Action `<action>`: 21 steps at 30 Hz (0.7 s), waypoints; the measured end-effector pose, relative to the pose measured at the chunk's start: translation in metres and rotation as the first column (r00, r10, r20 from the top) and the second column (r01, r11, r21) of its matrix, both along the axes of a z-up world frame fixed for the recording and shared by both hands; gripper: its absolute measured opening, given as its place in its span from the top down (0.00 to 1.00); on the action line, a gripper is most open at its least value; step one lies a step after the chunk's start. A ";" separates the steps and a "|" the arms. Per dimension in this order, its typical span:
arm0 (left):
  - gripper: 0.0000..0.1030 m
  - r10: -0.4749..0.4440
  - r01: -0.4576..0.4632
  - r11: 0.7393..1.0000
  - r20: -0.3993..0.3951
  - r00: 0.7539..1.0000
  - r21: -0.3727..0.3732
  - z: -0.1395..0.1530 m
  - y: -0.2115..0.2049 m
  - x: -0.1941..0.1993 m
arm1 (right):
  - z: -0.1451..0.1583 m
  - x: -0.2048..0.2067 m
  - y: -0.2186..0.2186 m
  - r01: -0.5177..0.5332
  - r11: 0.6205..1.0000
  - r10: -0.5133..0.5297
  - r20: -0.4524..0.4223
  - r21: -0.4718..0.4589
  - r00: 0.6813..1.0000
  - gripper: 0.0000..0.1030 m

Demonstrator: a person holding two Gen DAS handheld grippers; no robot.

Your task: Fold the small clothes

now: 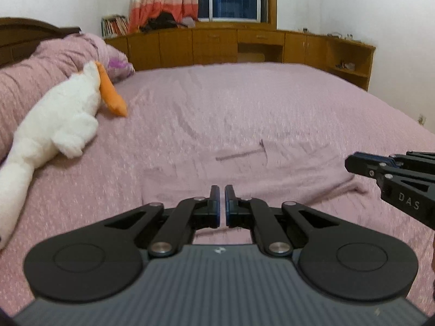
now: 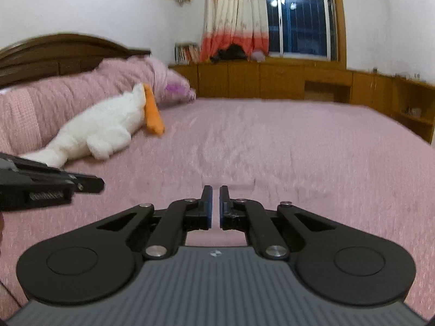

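Both jaws empty, pink garment [image 1: 244, 168] just beyond.

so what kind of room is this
A bedroom, almost certainly in a home. A wide bed with a pink cover fills the view, a dark wooden headboard stands at its end, and a white plush duck lies by the pillows. Curtains hang at a night window.

left gripper [image 1: 222, 190]: jaws closed, nothing between, pitched slightly down | right gripper [image 2: 216, 190]: same, alongside, tips apart
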State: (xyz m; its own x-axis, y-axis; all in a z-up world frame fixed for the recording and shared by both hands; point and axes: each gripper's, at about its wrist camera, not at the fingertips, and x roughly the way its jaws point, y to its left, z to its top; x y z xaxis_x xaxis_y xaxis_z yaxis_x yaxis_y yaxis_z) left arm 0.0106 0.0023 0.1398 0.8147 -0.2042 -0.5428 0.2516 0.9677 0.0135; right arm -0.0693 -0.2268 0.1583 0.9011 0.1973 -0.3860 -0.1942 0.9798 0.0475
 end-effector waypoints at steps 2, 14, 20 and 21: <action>0.94 -0.008 0.009 1.000 -0.032 0.999 0.013 -0.008 0.002 -0.004 | -0.013 -0.002 -0.005 -0.018 1.000 0.018 -0.061 -0.014 0.998 0.91; 0.48 0.000 0.027 0.993 -0.236 0.972 0.114 -0.070 0.000 -0.043 | -0.090 -0.049 -0.018 -0.005 0.992 -0.035 -0.309 -0.129 0.950 0.42; 0.47 0.029 0.024 0.989 -0.344 0.938 0.149 -0.103 -0.005 -0.046 | -0.109 -0.057 -0.017 -0.012 0.991 -0.038 -0.365 -0.133 0.930 0.34; 0.47 0.033 0.019 0.990 -0.359 0.933 0.140 -0.107 -0.005 -0.045 | -0.111 -0.056 -0.016 -0.016 0.992 -0.034 -0.373 -0.129 0.927 0.34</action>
